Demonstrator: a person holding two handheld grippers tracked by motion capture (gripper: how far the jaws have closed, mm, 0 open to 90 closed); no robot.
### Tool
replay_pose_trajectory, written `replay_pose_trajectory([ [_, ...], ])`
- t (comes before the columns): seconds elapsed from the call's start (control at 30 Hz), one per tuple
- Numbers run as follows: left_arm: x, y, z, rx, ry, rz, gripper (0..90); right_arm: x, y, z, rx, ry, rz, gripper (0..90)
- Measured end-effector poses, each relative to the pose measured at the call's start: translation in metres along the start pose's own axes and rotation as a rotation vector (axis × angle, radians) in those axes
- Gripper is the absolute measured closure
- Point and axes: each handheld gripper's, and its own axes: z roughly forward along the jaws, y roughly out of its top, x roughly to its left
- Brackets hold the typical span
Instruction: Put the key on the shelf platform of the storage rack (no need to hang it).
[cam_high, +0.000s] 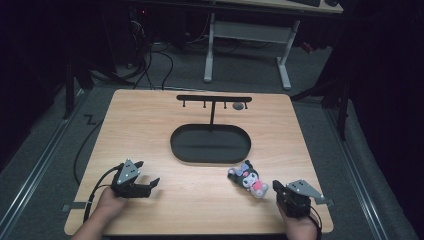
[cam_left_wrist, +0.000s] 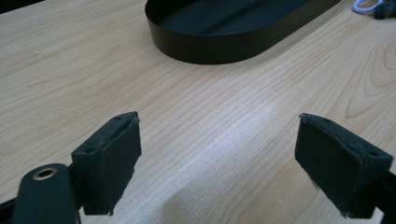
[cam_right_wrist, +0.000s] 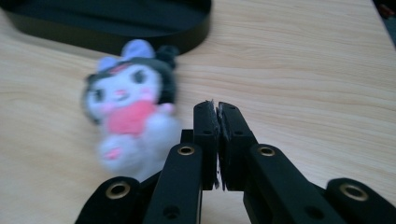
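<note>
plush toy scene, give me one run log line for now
plush toy: lying on table, free | right gripper: shut, empty, beside toy | left gripper: open, empty

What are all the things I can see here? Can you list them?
plush toy: one, white, black and pink, lying on the table near the right tool
tray: one, black, oval, middle of the table
rack: one, black, T-shaped with hooks, standing behind the tray
table: one, light wood
desk frame: one, white, on the floor beyond the table
left tool: one, black, jaws wide apart, nothing between them
right tool: one, black, jaws shut, beside the toy
</note>
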Motion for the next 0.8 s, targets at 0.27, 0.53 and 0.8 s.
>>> replay_pose_trajectory([
  [0.27, 0.000, 0.000, 0.000, -0.001, 0.003, -0.002, 15.4, -0.008, 0.000, 0.016, 0.042, 0.010, 0.012, 86.8],
  [0.53, 0.000, 0.000, 0.000, -0.006, 0.003, -0.004, 15.4, 0.012, -0.007, 0.006, 0.053, 0.078, -0.020, 86.8],
  [0.8, 0.001, 0.000, 0.000, -0.006, 0.002, -0.005, 15.4, 0.026, -0.005, 0.003, 0.052, 0.092, -0.073, 85.4],
])
